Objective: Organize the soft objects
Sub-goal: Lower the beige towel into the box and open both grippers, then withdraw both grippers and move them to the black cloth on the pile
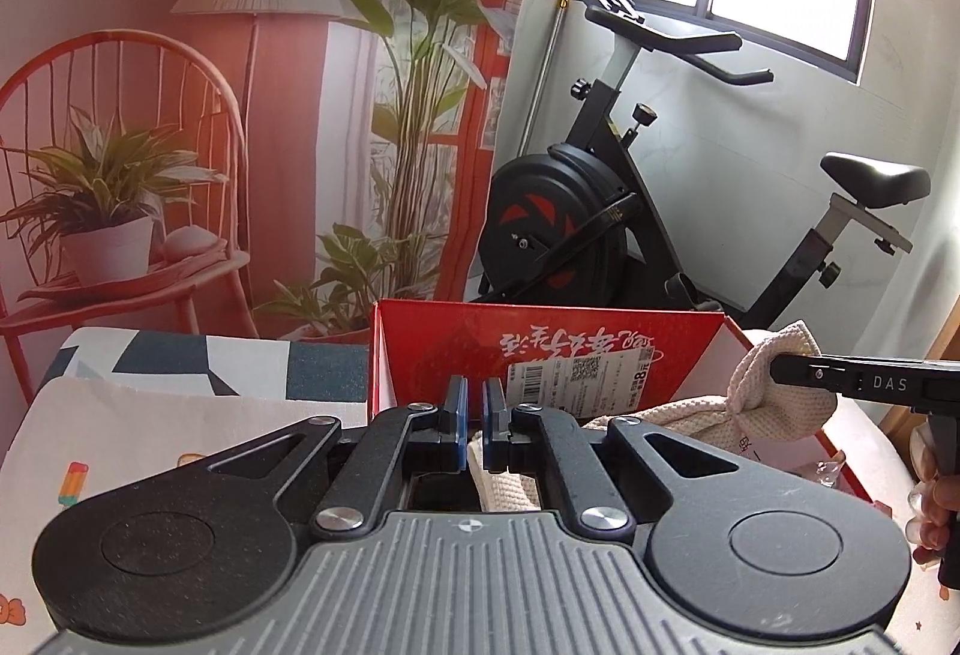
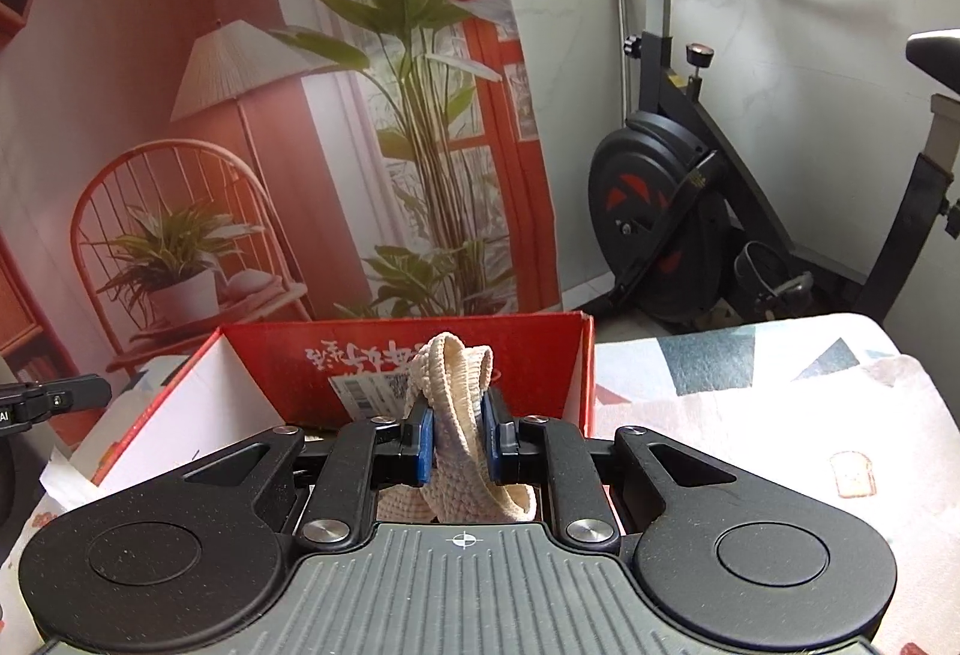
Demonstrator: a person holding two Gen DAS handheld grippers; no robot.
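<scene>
While both claws clamp cream cloth (image 2: pixel 459 415), red box (image 1: pixel 420 343) on patterned bedspread (image 2: pixel 750 385), exercise bike (image 1: pixel 600 211) behind.

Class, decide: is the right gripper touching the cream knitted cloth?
Touching. The right wrist view shows the right gripper with both blue pads pressed against the cream knitted cloth.

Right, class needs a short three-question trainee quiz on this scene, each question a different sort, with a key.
1. True or false: the right gripper is shut on the cream cloth.
2. What stands behind the red box? A) bicycle trainer B) fridge C) sofa
3. Fill in: the label stuck inside the box reads upside ____.

Key: 1 true; 2 A, the black exercise bike; 3 down.
</scene>
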